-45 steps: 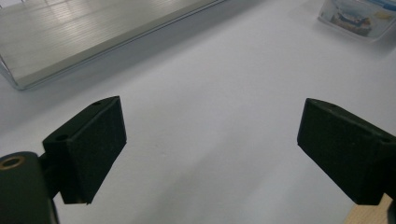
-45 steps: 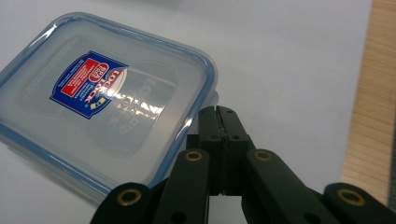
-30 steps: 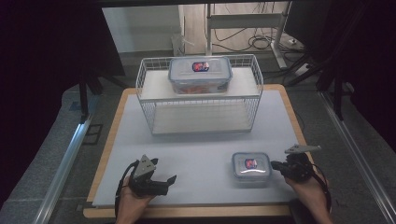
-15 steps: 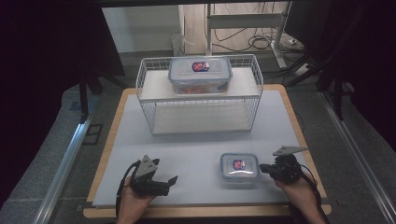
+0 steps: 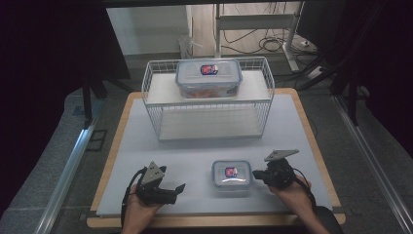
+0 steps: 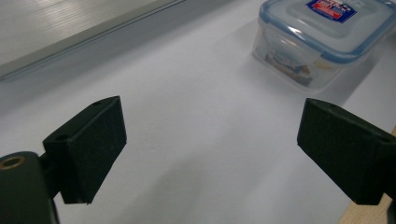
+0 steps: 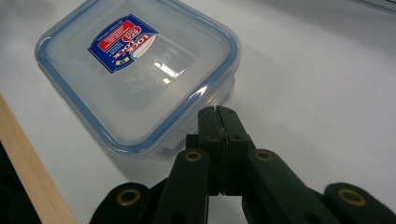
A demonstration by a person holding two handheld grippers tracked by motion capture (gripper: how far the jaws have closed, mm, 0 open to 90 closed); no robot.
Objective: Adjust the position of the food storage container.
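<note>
— Left gripper [image 5: 176,191]: state and reason for position?

— Released. Jaws wide apart, nothing between the pads [image 6: 88,149]. Parked low over the white mat [image 5: 195,156] near the front edge, aimed toward the small container [image 5: 232,175] but well apart from it. Probably held in reserve, either as a stop or ready for a later grasp.

— Location of the small container?

— Flat on the mat at front centre, between the two grippers. Lid clipped on, label up. Much nearer to the right gripper [image 5: 255,176] than to the left one.

— State of the right gripper?

— Clenched on nothing, jaws pressed together into one blunt tip. Set against the container's right side, just under the lid rim [image 7: 205,100]. Touching or a hair off; cannot confirm contact from the right gripper view. Suited, closed like this, to pushing rather than lifting. Apparently serving as a pusher, to slide the container leftward across the mat.

— Anything behind the work area?

— Wire rack [image 5: 209,105] at rear centre, with a large container [image 5: 208,78] on its upper shelf and no load on the lower shelf. Possibly the destination for the small container, hence the repositioning in front of it.
</note>
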